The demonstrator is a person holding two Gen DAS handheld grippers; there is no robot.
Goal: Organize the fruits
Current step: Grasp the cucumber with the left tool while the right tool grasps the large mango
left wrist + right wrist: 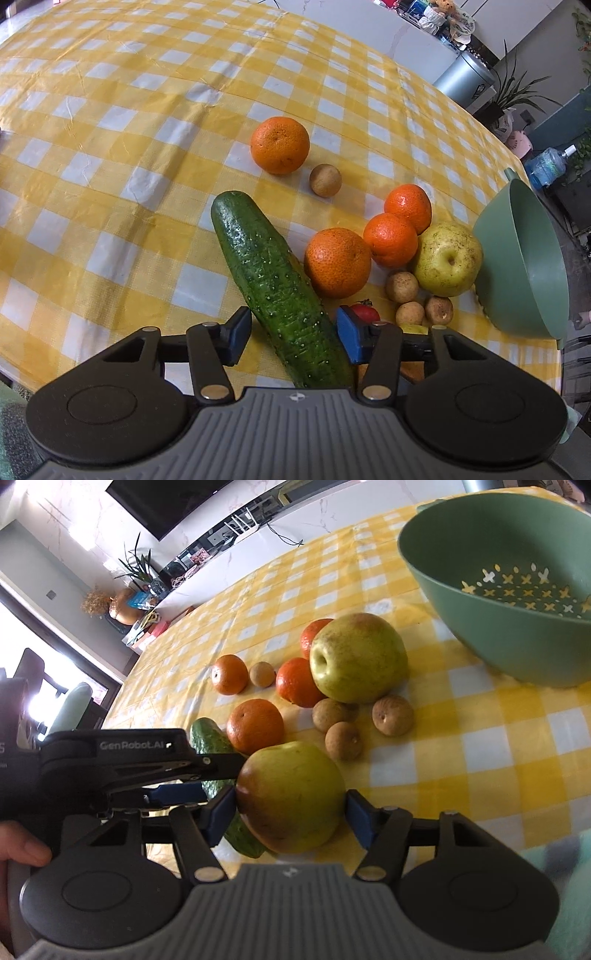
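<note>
while the cucumber [280, 291] lies between left hand-held gripper [293, 338] fingers.

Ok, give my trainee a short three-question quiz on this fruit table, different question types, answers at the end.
1. True or false: the green colander already holds fruit.
2. Multiple choice: the right gripper has its fingers on either side of A) an orange, B) an apple, C) a longan.
3. Fill in: the left gripper straddles the ______.

Key:
1. False; only its perforated bottom shows where visible.
2. B; the reddish-green apple sits between the blue pads.
3. Cucumber; it lies between the pads, though a gap shows on the left pad's side.
</note>
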